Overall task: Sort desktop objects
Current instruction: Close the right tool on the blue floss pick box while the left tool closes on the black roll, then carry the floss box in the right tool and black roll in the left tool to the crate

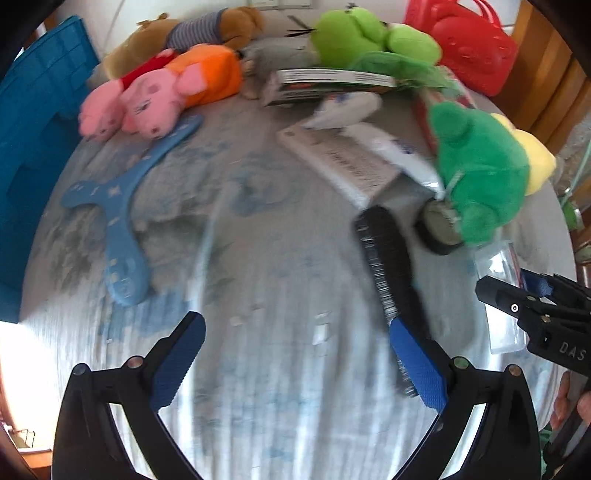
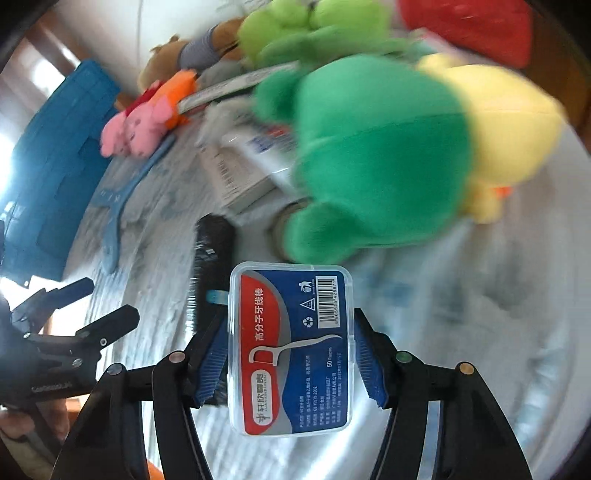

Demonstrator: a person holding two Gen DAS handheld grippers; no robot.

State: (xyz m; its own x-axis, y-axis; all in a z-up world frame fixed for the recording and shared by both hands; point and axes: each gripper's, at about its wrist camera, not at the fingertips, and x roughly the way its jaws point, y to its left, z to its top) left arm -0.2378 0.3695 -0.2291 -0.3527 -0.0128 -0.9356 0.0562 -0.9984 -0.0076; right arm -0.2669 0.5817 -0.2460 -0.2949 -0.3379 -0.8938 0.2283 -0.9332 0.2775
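Observation:
My right gripper (image 2: pixel 291 354) is shut on a clear plastic floss-pick box (image 2: pixel 291 347) with a red and blue label, held above the table; the box also shows in the left wrist view (image 1: pixel 498 295), with the right gripper (image 1: pixel 517 295) on it. My left gripper (image 1: pixel 295 354) is open and empty over the patterned tablecloth (image 1: pixel 258 258), its right fingertip beside a black hairbrush (image 1: pixel 388 266). The brush also shows in the right wrist view (image 2: pixel 212 258). A green and yellow plush (image 1: pixel 480 166) lies at the right, close ahead in the right wrist view (image 2: pixel 388 158).
A blue boomerang (image 1: pixel 118 206), pink pig plush (image 1: pixel 159 99), brown bear (image 1: pixel 192 33), light green plush (image 1: pixel 362 37), white boxes (image 1: pixel 340 158), a toothpaste tube (image 1: pixel 402 151) and tape roll (image 1: pixel 439 225) lie about. A blue crate (image 1: pixel 37 129) stands left, a red basket (image 1: pixel 469 44) far right.

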